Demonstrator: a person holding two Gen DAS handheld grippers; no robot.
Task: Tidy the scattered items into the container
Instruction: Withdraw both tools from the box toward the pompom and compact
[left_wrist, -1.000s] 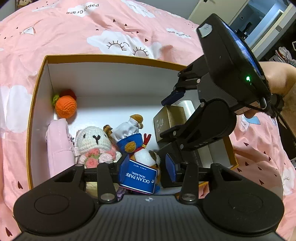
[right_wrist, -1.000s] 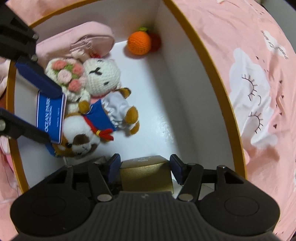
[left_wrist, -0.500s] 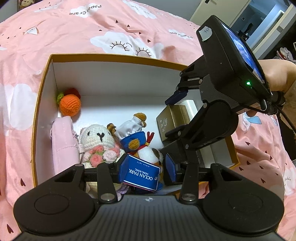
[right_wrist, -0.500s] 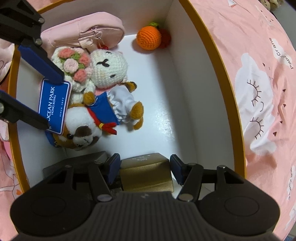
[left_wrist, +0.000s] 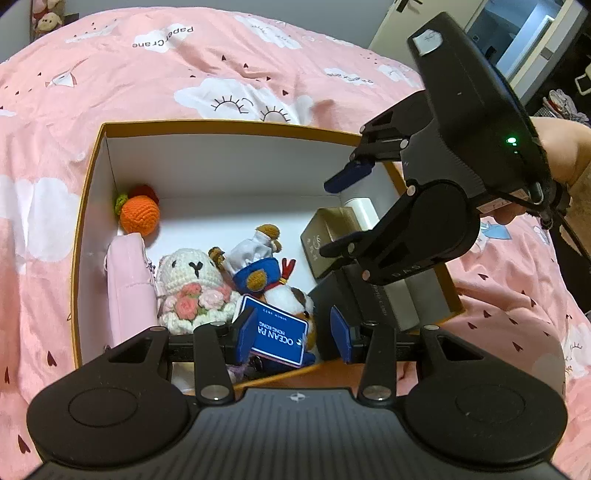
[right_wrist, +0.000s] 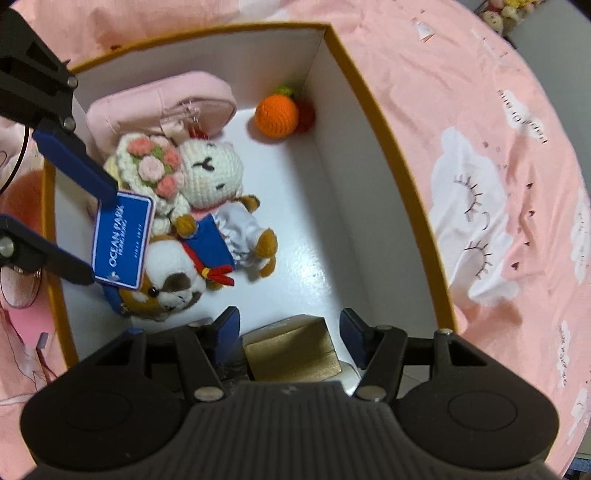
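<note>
A white box with a gold rim (left_wrist: 229, 124) (right_wrist: 373, 99) sits on the pink bedspread. Inside lie a crochet orange (left_wrist: 139, 216) (right_wrist: 277, 115), a pink pouch (left_wrist: 127, 284) (right_wrist: 162, 107), a crochet bunny with flowers (left_wrist: 192, 284) (right_wrist: 210, 170), a plush animal in blue (left_wrist: 273, 280) (right_wrist: 207, 254) with a blue Ocean Park tag (left_wrist: 275, 334) (right_wrist: 122, 240), and a gold box (left_wrist: 328, 240) (right_wrist: 291, 349). My left gripper (left_wrist: 291, 334) (right_wrist: 88, 236) is open above the tag. My right gripper (right_wrist: 290, 334) (left_wrist: 332, 218) is open above the gold box.
A dark box (left_wrist: 354, 302) and a white cylinder (left_wrist: 364, 210) lie in the right end of the container. The pink bedspread with cloud prints (left_wrist: 240, 99) surrounds the box. Plush toys (left_wrist: 46, 22) sit far off at the bed's edge.
Both grippers have lifted and drawn back from the box, so more of it shows. The gold box stays in the box, free of the right jaws.
</note>
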